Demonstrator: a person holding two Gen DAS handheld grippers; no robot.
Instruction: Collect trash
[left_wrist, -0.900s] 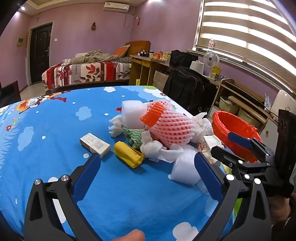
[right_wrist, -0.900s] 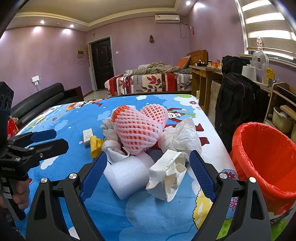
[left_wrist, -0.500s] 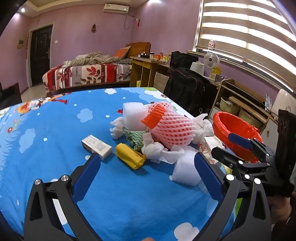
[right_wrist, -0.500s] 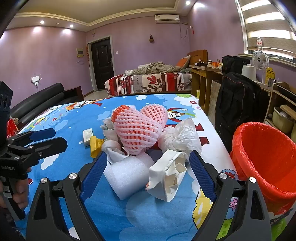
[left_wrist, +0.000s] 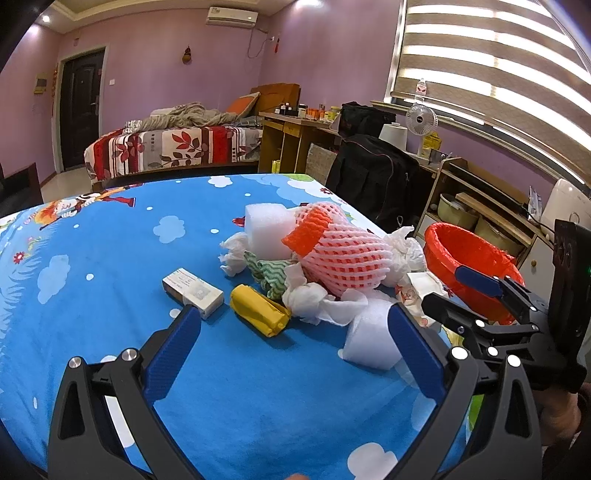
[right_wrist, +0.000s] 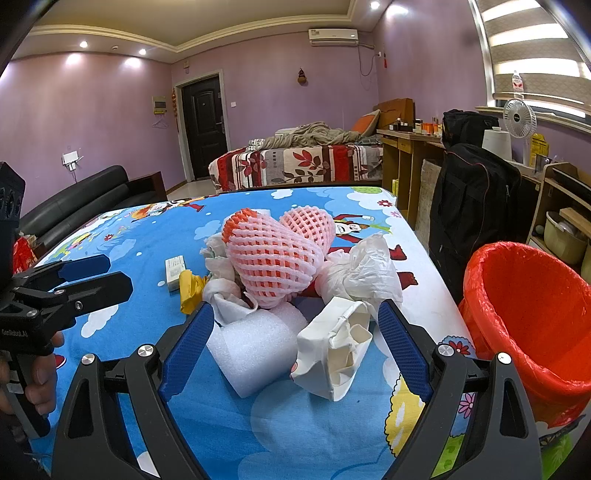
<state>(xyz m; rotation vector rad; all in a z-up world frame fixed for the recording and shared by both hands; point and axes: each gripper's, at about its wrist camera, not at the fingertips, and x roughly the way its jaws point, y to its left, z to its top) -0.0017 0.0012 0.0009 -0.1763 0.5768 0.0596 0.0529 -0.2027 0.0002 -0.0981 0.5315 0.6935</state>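
Blue table (right_wrist: 122, 325) carrying uncollected trash pile (right_wrist: 273, 269) ahead of both spread, empty jaws, red bin (right_wrist: 524, 314) waiting right; collecting is not yet beginning.

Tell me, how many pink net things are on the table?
2. One pink foam net with an orange end lies atop the pile; another pink foam net sits right behind it. More could be hidden underneath.
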